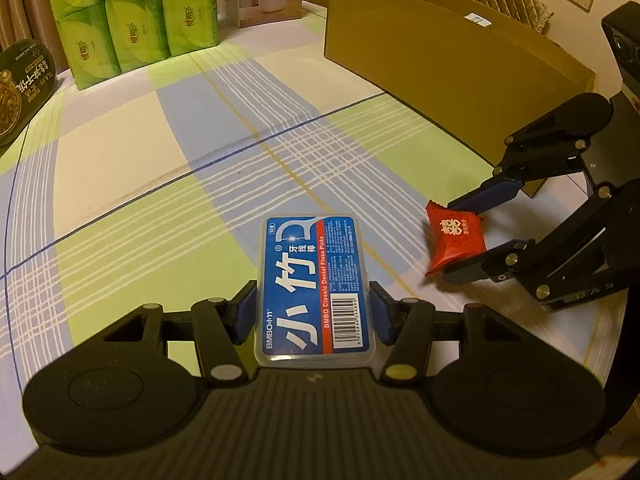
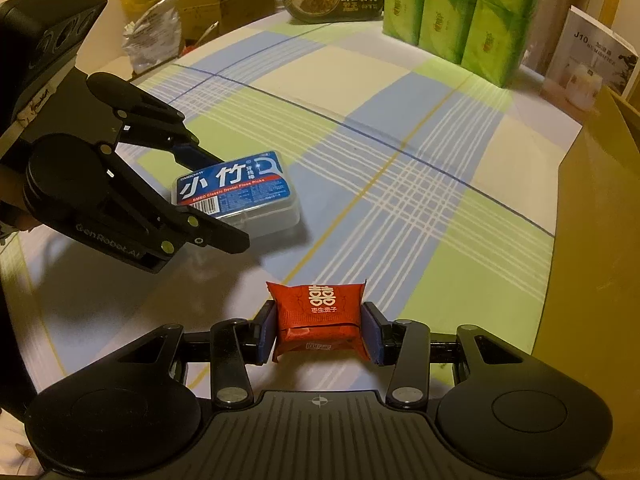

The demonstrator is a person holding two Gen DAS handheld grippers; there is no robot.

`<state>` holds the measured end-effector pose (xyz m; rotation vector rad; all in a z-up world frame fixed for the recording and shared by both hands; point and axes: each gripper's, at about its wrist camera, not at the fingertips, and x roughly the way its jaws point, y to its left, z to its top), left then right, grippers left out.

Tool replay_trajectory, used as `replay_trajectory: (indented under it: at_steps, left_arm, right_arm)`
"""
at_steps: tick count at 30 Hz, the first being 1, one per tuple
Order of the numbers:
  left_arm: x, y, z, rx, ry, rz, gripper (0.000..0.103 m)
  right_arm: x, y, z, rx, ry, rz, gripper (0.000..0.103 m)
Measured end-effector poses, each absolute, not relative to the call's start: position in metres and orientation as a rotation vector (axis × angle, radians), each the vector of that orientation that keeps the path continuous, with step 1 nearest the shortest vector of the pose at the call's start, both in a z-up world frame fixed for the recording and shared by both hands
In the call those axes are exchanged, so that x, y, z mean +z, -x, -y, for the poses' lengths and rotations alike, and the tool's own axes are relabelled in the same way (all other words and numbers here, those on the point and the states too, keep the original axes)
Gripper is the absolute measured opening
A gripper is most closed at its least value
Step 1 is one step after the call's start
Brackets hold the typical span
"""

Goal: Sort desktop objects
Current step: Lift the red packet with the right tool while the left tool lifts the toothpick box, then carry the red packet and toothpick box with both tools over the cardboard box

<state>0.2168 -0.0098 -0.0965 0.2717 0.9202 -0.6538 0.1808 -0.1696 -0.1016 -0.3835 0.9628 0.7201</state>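
My left gripper (image 1: 314, 312) fingers clamp the dental floss pick box (image 1: 316, 288); my right gripper (image 2: 319, 332) fingers clamp the red candy packet (image 2: 320, 312).

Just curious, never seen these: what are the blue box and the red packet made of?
The blue box looks like clear hard plastic with a glossy printed label: see-through rim, light glint. The red packet looks like thin crinkly plastic film or foil: creased, with crimped, serrated ends. Its contents stay hidden.
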Motion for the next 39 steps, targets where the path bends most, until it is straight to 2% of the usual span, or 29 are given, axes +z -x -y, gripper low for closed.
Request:
replay_trajectory:
  at_steps: [20, 31, 39]
  left_arm:
    - [-0.07, -0.209, 0.024, -0.64, -0.297, -0.841, 0.052]
    - [-0.026, -0.194, 0.024, -0.542, -0.123, -0.774, 0.052]
    - [0.03, -0.183, 0.079, -0.595, -0.156, -0.694, 0.052]
  right_arm:
    - [-0.077, -0.176, 0.175, 0.66, 0.334, -0.857, 0.042]
    - [-0.019, -0.165, 0.203, 0.552, 0.28, -0.707, 0.042]
    - [0.05, -0.155, 0.265, 0.454, 0.262, -0.617, 0.042]
